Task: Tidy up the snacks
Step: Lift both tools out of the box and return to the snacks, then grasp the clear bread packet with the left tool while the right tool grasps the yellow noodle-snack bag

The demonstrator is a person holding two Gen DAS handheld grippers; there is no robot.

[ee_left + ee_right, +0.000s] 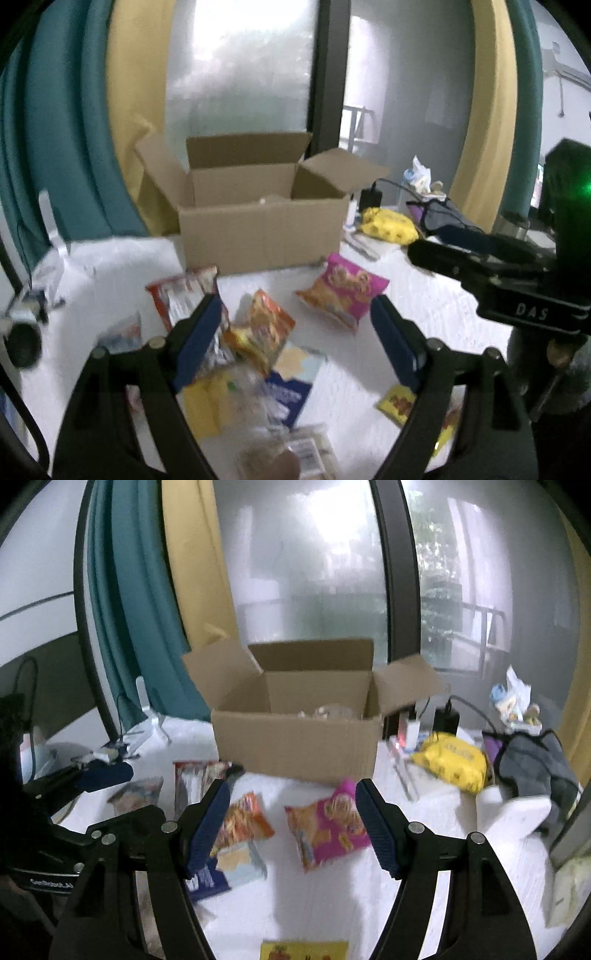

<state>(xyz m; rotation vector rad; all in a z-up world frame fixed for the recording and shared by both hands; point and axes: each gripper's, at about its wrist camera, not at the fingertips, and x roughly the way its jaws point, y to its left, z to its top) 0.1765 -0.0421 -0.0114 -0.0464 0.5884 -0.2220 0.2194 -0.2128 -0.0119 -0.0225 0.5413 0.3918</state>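
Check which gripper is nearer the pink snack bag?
Right. The right gripper frames the pink snack bag between open fingers; the left gripper is aimed more at the orange bag.

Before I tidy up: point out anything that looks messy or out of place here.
Snack packets lie loose and overlapping on the white table before the open cardboard box; the orange bag rests partly on a blue-and-white packet. Nothing looks spilled or torn.

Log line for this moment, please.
left hand-held gripper: open, empty | right hand-held gripper: open, empty | cardboard box: flaps open | pink snack bag: on table, not yet boxed
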